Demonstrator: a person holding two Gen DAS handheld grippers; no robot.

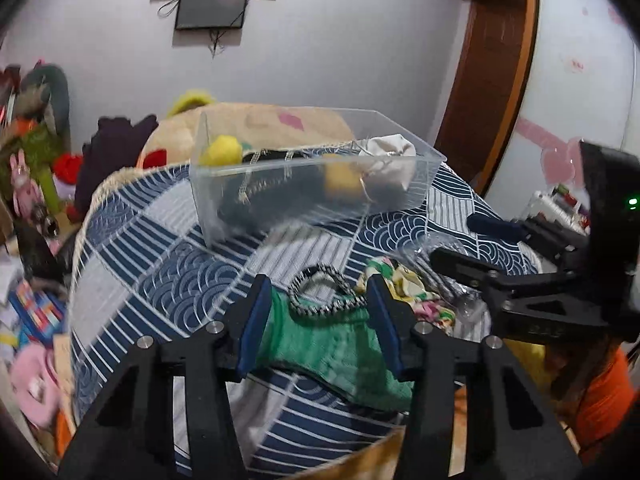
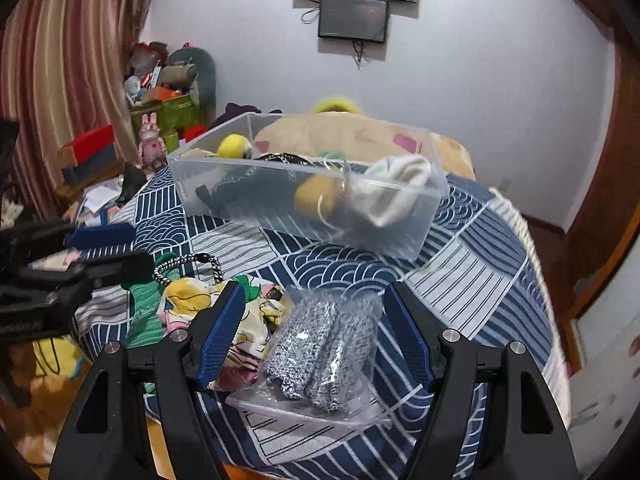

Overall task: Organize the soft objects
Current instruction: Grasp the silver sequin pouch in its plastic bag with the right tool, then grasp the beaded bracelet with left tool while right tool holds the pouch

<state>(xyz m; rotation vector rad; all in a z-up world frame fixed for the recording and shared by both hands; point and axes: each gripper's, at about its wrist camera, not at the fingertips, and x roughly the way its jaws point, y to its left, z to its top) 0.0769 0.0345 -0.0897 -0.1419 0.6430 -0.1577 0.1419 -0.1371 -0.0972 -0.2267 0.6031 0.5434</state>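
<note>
A clear plastic bin (image 1: 224, 184) (image 2: 416, 236) stands on the blue patterned bedspread and holds yellow, black and white soft items. My left gripper (image 1: 318, 320) is open around a green knitted pouch (image 1: 332, 344) with a black-and-white cord. My right gripper (image 2: 316, 332) is open around a clear bag of grey knit fabric (image 2: 316, 352). A floral cloth (image 2: 192, 300) (image 1: 404, 284) lies between the two items. The right gripper also shows in the left wrist view (image 1: 460, 264).
The bedspread (image 1: 160, 272) (image 2: 480, 280) covers a rounded bed edge. A beige plush (image 1: 304, 124) lies behind the bin. Toys and boxes (image 2: 160, 120) pile up at the far left. A wooden door frame (image 1: 492, 80) stands at the right.
</note>
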